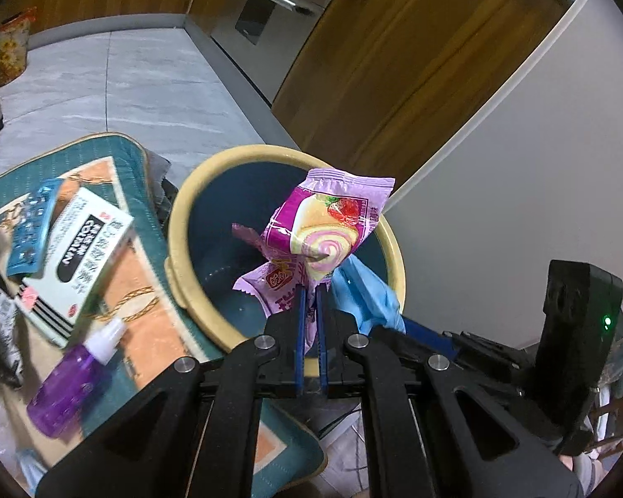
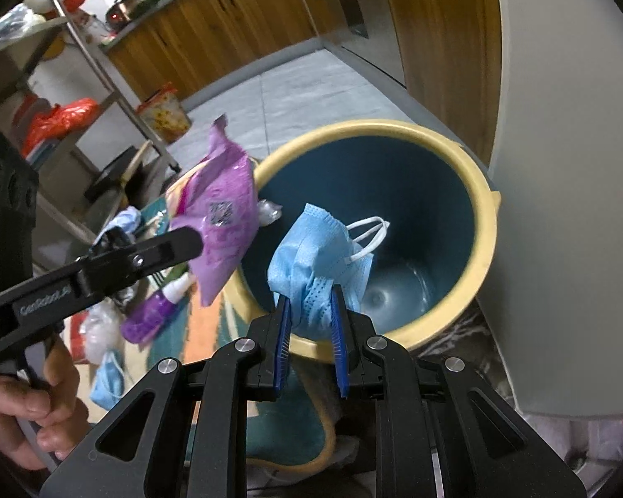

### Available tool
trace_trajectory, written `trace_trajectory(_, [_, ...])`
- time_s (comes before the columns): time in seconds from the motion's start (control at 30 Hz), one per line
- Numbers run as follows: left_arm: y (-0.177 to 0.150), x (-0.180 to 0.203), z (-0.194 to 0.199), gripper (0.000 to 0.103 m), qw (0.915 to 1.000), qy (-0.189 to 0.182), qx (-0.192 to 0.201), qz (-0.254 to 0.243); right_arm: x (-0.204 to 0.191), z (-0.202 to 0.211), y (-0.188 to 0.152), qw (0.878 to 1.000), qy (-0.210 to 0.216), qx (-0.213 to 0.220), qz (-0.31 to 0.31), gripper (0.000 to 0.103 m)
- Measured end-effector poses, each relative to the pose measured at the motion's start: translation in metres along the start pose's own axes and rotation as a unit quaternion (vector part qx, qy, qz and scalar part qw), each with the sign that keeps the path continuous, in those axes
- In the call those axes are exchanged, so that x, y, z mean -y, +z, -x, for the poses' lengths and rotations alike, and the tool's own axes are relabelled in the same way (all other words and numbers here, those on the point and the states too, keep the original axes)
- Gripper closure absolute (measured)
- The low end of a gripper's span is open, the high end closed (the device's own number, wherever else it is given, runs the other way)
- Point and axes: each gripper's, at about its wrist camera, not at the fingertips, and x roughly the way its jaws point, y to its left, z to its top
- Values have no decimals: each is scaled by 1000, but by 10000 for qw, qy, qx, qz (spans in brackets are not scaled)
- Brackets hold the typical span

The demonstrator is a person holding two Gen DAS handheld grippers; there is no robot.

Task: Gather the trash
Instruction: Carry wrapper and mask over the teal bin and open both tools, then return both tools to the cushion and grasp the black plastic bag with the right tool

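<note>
Over a blue trash bin (image 1: pixel 212 224) with a cream rim, the left gripper (image 1: pixel 310 290) pinches a purple snack wrapper (image 1: pixel 320 224) between its blue pads, the packet standing up above the bin's mouth at about 12 o'clock from the fingertips. In the right wrist view, the right gripper (image 2: pixel 311 296) clamps a crumpled blue face mask (image 2: pixel 315 261), its white ear loops dangling over the bin's interior (image 2: pixel 415 207); the same wrapper (image 2: pixel 220 216) appears at 10 o'clock, held in the other tool's black fingers. On the patterned mat (image 1: pixel 145 290) at 9 o'clock of the bin lie a white box (image 1: pixel 79 257), a teal packet (image 1: pixel 33 224) and a purple spray bottle (image 1: pixel 72 377). Another blue mask (image 2: pixel 108 377) lies on the floor at 8 o'clock.
</note>
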Motion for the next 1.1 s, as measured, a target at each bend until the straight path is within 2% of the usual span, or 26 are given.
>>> trace_trajectory(0.2, [-8, -8, -25, 98, 9995, 90, -269, 142, -5, -14, 1, 9997, -172, -162, 107, 81])
trace_trajectory(0.4, [-17, -16, -34, 97, 9989, 225, -377, 177, -5, -22, 2, 9994, -255, -204, 87, 69])
trace_trajectory(0.47, [-17, -17, -33, 92, 9989, 262, -346, 155, -6, -24, 4, 9994, -286, -189, 39, 60])
trace_trajectory(0.83, [-21, -22, -11, 88, 9994, 273, -170, 116, 4, -19, 6, 9995, -284, -64, -85, 58])
trace_trajectory(1.1, [-40, -24, 26, 60, 9986, 524, 90, -84, -1, -13, 8, 9997, -213, 65, -64, 57])
